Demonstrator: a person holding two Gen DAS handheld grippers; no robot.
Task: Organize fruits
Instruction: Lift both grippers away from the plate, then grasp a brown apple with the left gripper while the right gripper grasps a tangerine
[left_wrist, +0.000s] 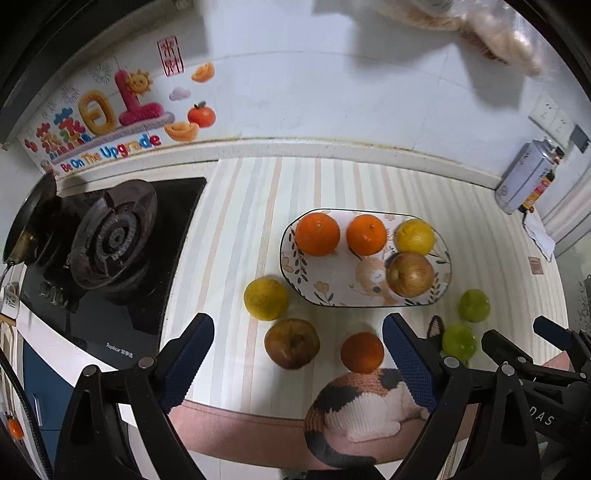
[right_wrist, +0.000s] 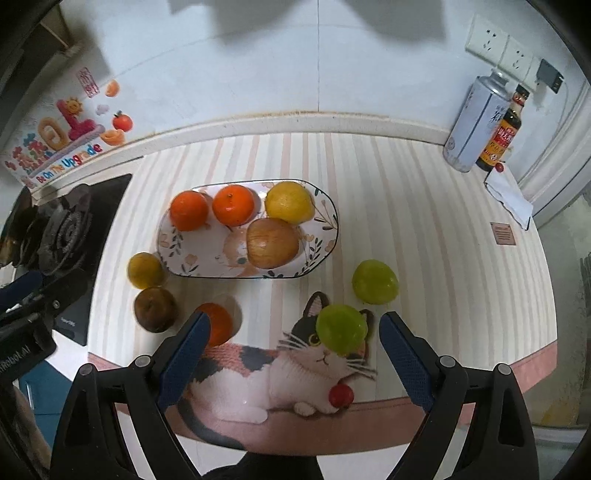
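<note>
An oval flowered plate (left_wrist: 295, 273) (right_wrist: 168, 254) holds two oranges (left_wrist: 317, 233) (right_wrist: 188, 210), a yellow citrus (left_wrist: 414, 236) (right_wrist: 289, 202) and a brownish apple (left_wrist: 410, 275) (right_wrist: 272, 243). On the striped mat in front of it lie a yellow citrus (left_wrist: 265, 298) (right_wrist: 146, 270), a dark apple (left_wrist: 291, 343) (right_wrist: 154, 309), a small orange (left_wrist: 362, 351) (right_wrist: 219, 323) and two green fruits (left_wrist: 474, 305) (right_wrist: 375, 281). My left gripper (left_wrist: 297, 360) hangs open above the dark apple and small orange. My right gripper (right_wrist: 291, 356) is open above the nearer green fruit (right_wrist: 341, 328). Neither holds anything.
A gas stove (left_wrist: 110, 236) (right_wrist: 62, 229) with a black pan (left_wrist: 29, 218) sits left of the mat. A spray can (left_wrist: 522, 177) (right_wrist: 471, 125) and sauce bottle (right_wrist: 502, 129) stand at the back right near a folded cloth (right_wrist: 511, 199). The counter edge runs near.
</note>
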